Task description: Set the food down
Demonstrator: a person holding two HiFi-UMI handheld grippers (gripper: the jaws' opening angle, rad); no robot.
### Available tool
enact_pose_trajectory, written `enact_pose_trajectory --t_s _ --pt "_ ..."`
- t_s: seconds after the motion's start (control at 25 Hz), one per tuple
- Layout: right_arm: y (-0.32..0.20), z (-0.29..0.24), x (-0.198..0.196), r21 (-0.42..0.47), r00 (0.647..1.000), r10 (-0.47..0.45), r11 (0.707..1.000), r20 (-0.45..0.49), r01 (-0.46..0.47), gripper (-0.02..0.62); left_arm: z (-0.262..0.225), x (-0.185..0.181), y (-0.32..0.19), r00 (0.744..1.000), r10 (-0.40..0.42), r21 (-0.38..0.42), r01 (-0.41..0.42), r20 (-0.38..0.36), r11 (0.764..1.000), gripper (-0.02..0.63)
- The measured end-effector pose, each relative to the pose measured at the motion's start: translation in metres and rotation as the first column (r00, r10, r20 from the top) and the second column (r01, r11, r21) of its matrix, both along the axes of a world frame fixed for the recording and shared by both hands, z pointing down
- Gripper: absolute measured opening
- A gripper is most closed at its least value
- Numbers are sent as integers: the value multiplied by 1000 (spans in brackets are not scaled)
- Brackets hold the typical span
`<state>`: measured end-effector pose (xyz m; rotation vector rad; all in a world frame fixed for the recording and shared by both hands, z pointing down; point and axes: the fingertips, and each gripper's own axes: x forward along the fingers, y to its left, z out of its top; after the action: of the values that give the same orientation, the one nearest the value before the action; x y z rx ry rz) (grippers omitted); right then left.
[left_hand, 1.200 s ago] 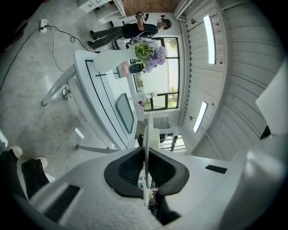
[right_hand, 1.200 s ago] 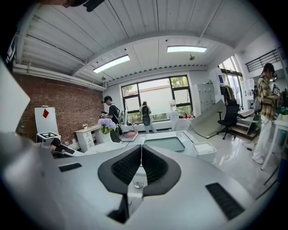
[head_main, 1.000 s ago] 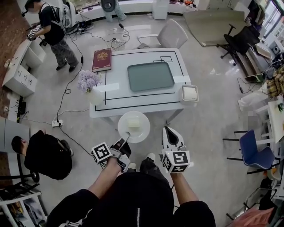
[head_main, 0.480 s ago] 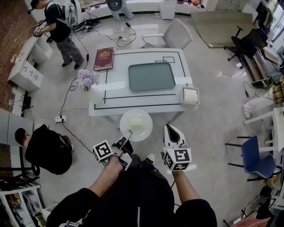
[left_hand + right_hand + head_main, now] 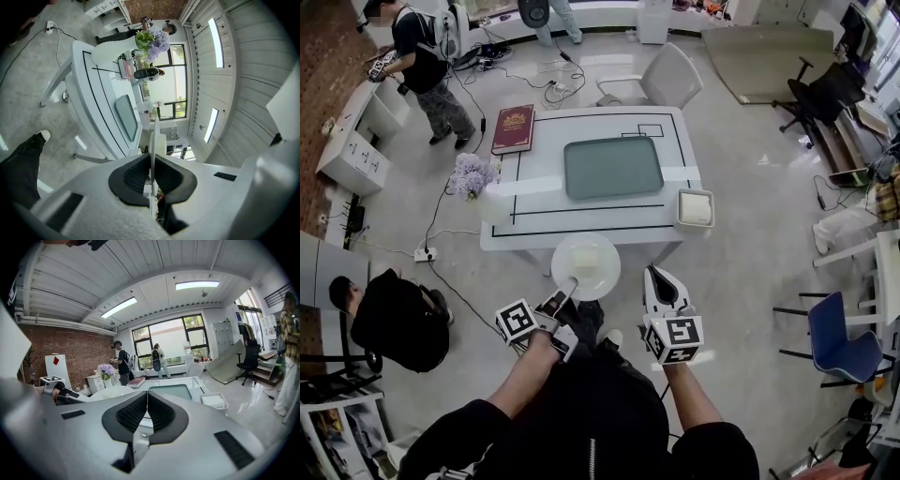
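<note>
the left gripper (image 5: 566, 289) pinches the near rim of a round white plate (image 5: 607, 276), its jaws pressed on the thin edge. a pale block of food (image 5: 585, 260) sits on the plate, which is held over the near edge of the white table with black lines (image 5: 667, 201). the right gripper (image 5: 655, 275), just right of the plate, has its jaws pressed together on nothing. farther off on the table lies a grey-green rectangular tray (image 5: 613, 167), and a square white dish (image 5: 695, 208) is at the near right corner.

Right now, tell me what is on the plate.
One pale block of food sits on the plate, near its middle. The left hand-held gripper clamps the near rim, covering that edge.
</note>
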<state>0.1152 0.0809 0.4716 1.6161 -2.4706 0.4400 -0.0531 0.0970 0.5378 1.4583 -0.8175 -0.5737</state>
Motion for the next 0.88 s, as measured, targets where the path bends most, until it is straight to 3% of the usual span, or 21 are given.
enact_pose_trajectory --t_s 0.88 --pt "-99 6 3 -37 1000 4 999 -1 -4 11 11 11 -96 1000 5 -40 -6 -20 999 20"
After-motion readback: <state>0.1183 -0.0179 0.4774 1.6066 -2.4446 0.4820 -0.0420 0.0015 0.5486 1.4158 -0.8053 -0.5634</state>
